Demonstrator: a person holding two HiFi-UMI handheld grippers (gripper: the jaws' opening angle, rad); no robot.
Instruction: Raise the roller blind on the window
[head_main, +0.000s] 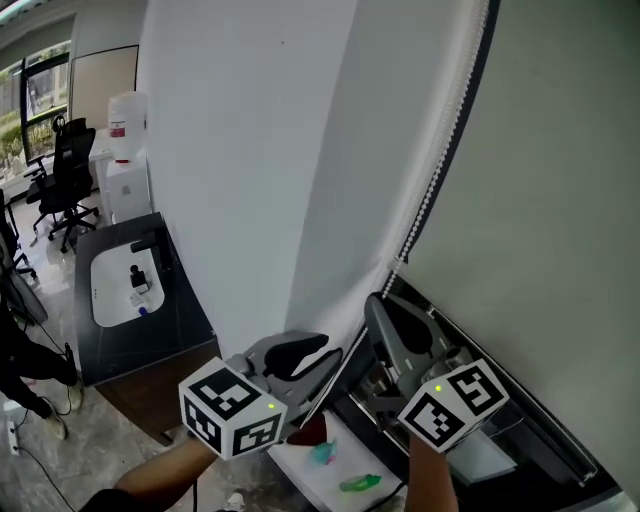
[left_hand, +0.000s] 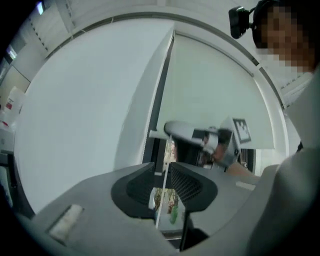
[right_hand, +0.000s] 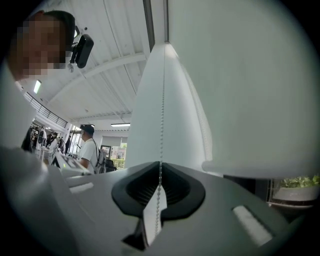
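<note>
So the pale grey fabric roller blind (head_main: 540, 150) hangs over the window on the right of the head view. In the right gripper view its white bottom rail (right_hand: 260, 167) sits above a strip of uncovered glass with some greenery (right_hand: 295, 182) outside. The thin white bead chain (head_main: 437, 170) runs down along the blind's left edge, right next to a plain white wall pillar (head_main: 240, 150). The right gripper (head_main: 380, 305), grey plastic with black ribbed pads (right_hand: 137, 189) and a marker cube, is clamped on that chain, and you can see the beads going straight into the pinch. The left gripper (head_main: 328, 362), same build, is just beside it and a bit lower. Its jaws stand apart and the chain just hangs through the gap with neither pad pressing on it. From the left gripper view the right one is higher up the same chain. Under both is the dark window sill (head_main: 520, 420) and a white sheet (head_main: 345, 470) with a couple of green bits on it. Further left there's a black counter (head_main: 190, 320) with a white oval tray (head_main: 120, 285) and some black office chairs (head_main: 70, 170). Way back in the right gripper view stands a person in a white T-shirt and cap (right_hand: 90, 150).
</note>
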